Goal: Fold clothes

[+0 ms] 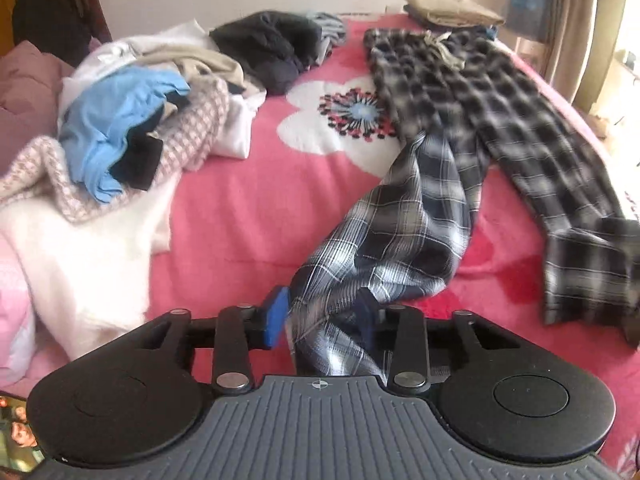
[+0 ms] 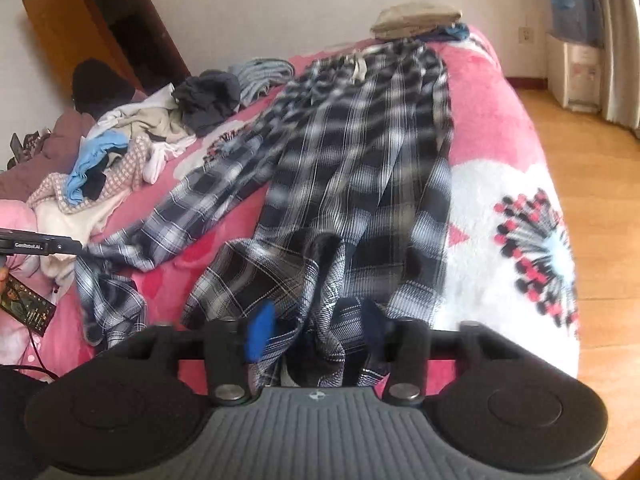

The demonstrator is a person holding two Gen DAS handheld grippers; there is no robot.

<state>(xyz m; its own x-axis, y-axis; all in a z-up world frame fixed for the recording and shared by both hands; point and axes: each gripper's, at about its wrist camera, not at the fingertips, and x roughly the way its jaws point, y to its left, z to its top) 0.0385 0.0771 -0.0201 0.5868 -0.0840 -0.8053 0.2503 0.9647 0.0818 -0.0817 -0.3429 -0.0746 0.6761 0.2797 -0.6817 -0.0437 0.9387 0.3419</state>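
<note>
Dark plaid pyjama trousers (image 1: 500,120) lie lengthwise on the pink flowered bedspread (image 1: 248,200), waistband at the far end. My left gripper (image 1: 324,316) is shut on the hem of the left leg, which is lifted and twisted toward me. My right gripper (image 2: 316,332) is shut on the bunched hem of the right leg of the trousers (image 2: 360,168). The left gripper (image 2: 40,246) also shows at the left edge of the right wrist view, holding its leg.
A heap of unfolded clothes (image 1: 132,120) in white, blue, beige and black lies at the left of the bed. Folded beige garments (image 1: 452,8) sit at the far end. The bed's right edge drops to a wooden floor (image 2: 592,160).
</note>
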